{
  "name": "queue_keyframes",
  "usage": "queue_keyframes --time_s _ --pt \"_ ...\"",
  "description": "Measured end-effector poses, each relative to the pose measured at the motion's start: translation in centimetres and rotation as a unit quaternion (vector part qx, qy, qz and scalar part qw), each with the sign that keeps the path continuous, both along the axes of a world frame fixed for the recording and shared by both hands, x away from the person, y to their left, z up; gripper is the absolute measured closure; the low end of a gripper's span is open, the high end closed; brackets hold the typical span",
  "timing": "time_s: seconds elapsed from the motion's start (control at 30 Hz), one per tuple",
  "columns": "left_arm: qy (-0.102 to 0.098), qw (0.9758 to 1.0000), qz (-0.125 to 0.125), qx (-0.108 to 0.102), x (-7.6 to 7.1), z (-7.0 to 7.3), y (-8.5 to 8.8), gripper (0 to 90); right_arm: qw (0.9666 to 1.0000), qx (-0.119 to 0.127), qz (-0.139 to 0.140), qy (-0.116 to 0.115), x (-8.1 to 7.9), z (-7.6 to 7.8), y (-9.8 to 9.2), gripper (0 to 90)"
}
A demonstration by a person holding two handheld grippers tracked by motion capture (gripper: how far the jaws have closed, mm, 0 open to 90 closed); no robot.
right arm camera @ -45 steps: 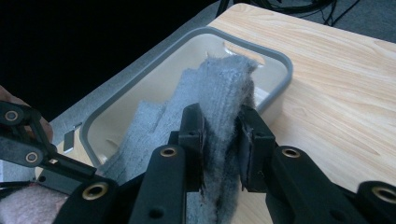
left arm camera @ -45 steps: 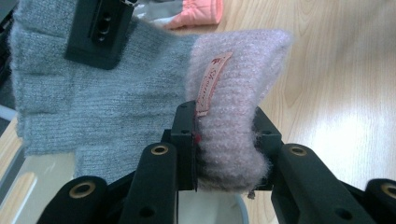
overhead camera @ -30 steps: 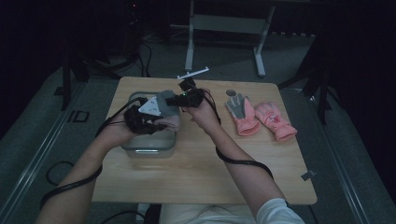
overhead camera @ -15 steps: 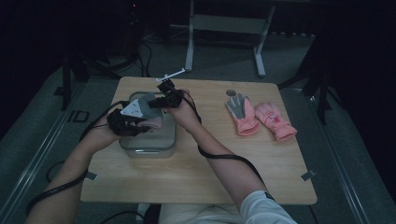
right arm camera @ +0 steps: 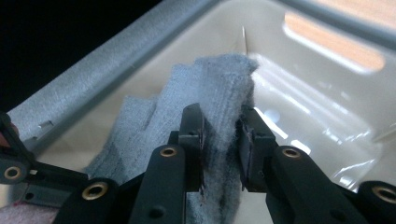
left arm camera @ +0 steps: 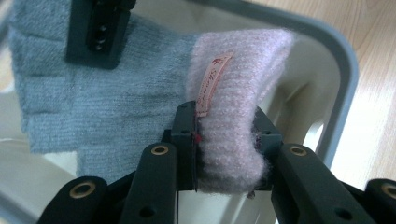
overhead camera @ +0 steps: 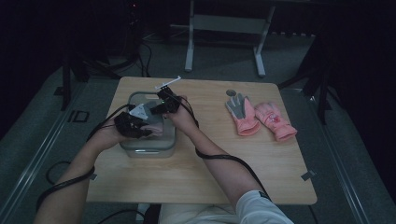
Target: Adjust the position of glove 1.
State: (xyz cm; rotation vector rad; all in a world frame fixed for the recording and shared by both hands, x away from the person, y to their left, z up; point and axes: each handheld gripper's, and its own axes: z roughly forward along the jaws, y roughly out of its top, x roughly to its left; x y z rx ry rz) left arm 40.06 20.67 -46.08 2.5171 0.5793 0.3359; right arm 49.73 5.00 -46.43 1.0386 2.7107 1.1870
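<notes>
The room is dark; a light wooden desk point(overhead camera: 201, 182) stands on a grey floor, with a white metal frame point(overhead camera: 224, 28) beyond its far edge. A clear plastic bin with a grey rim point(overhead camera: 148, 150) sits near the desk's left edge, closer to the far-left corner than to the near edge. Both grippers are positioned over this bin.

The glove point(left arm camera: 107, 102) is a knitted item with a grey hand section and a pink fuzzy cuff point(left arm camera: 243, 74); a small pink label point(left arm camera: 214, 81) is sewn on the cuff. It hangs inside the bin, stretched between the two grippers.

Left gripper point(left arm camera: 225, 140): jaws clamped on the pink cuff, the fabric compressed between the pads. In the high view this gripper point(overhead camera: 132, 125) is at the near-left part of the bin.

Right gripper point(right arm camera: 223, 140): jaws clamped on the grey finger end of the glove, a fold of knit pinched between the pads, above the bin's pale interior. In the high view this gripper point(overhead camera: 164, 103) is over the far part of the bin.

Toward the desk's right edge, well apart from the bin, a pair of pink gloves point(overhead camera: 261, 116) lies flat: one shows a grey palm point(overhead camera: 237, 105), the other lies just beside it, touching.
</notes>
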Motion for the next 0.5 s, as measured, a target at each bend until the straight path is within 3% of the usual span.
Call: queue_keyframes --time_s 0.17,0.27,0.5 --pt "0.006 0.9993 -0.006 0.036 0.9 -1.2 -0.5 69.4 0.9997 -0.018 -0.006 0.017 0.7 -1.7 0.2 74.1" --pt "0.010 0.9989 -0.012 0.045 1.4 -1.7 -0.6 69.4 0.9993 -0.024 -0.013 0.025 1.0 -2.2 0.3 74.0" --pt "0.020 0.9968 -0.014 0.076 2.6 -2.5 -1.0 69.1 0.9986 -0.045 -0.017 0.025 1.6 -2.6 0.9 73.3"
